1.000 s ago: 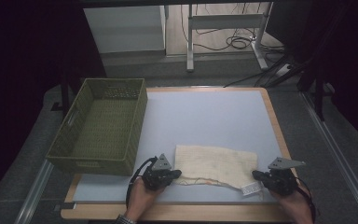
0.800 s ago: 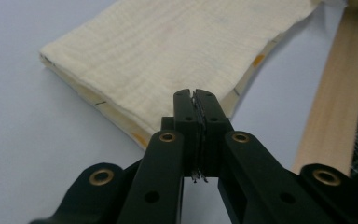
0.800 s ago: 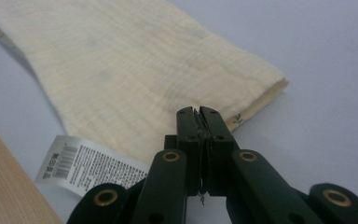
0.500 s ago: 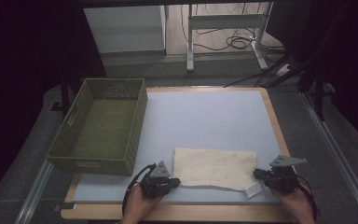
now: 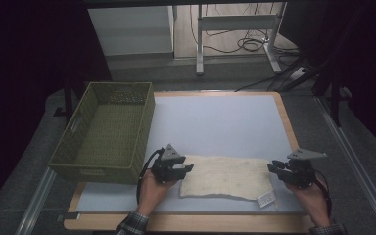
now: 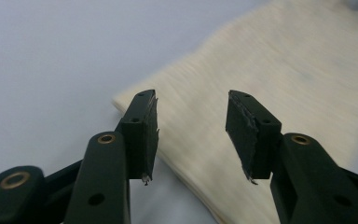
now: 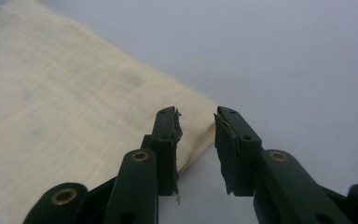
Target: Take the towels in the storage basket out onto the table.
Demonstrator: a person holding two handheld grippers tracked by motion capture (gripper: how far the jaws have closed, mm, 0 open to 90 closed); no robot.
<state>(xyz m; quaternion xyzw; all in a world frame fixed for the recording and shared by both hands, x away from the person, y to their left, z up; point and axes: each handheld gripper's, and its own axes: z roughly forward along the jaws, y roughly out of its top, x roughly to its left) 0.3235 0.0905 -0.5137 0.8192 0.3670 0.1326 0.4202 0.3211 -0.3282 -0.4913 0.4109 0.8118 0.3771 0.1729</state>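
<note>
Your left gripper [image 5: 182,169] and right gripper [image 5: 280,170] sit low at opposite ends of the cloth [image 5: 227,177], pointing inward. Both jaws have just been opening, released, nothing pinched. Cloth lies flat on the tabletop [image 5: 215,122] near your edge.

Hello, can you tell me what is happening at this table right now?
A person works on a folded cream cloth lying flat on the table, one gripper at each end. The left gripper and right gripper have just been opening, with nothing between their jaws. A green basket stands to the left.
</note>
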